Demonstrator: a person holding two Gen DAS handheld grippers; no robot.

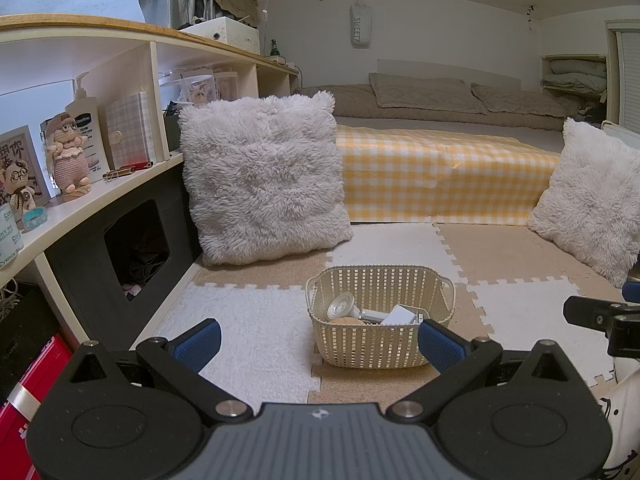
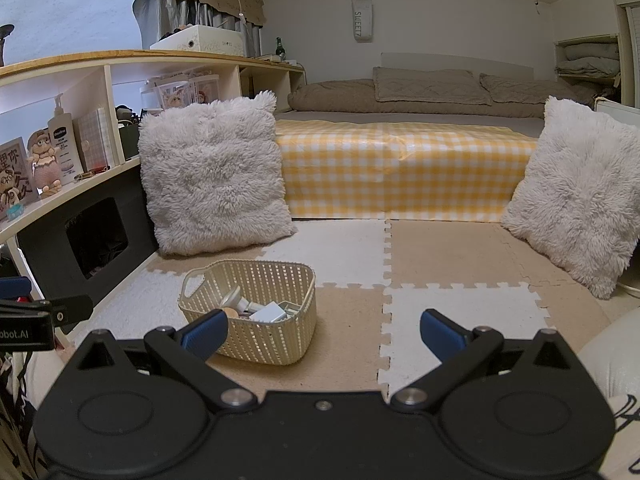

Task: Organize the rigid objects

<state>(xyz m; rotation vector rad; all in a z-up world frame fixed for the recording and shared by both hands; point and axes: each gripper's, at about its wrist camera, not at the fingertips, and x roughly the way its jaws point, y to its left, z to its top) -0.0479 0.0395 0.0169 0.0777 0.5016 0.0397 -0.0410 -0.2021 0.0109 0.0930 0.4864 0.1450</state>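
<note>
A cream woven basket (image 1: 380,344) stands on the foam floor mat; it also shows in the right wrist view (image 2: 272,340). Inside lie a white bulb-like object (image 1: 342,307), a round tan object (image 1: 347,321) and a white box-shaped adapter (image 1: 400,315); the adapter also shows in the right wrist view (image 2: 269,313). My left gripper (image 1: 320,342) is open and empty, held just in front of the basket. My right gripper (image 2: 323,330) is open and empty, to the right of the basket.
A fluffy white pillow (image 1: 262,176) leans against the shelf unit (image 1: 120,184) on the left, another pillow (image 2: 580,192) on the right. A bed with a yellow checked cover (image 2: 400,168) stands behind. The puzzle mat (image 2: 460,308) covers the floor.
</note>
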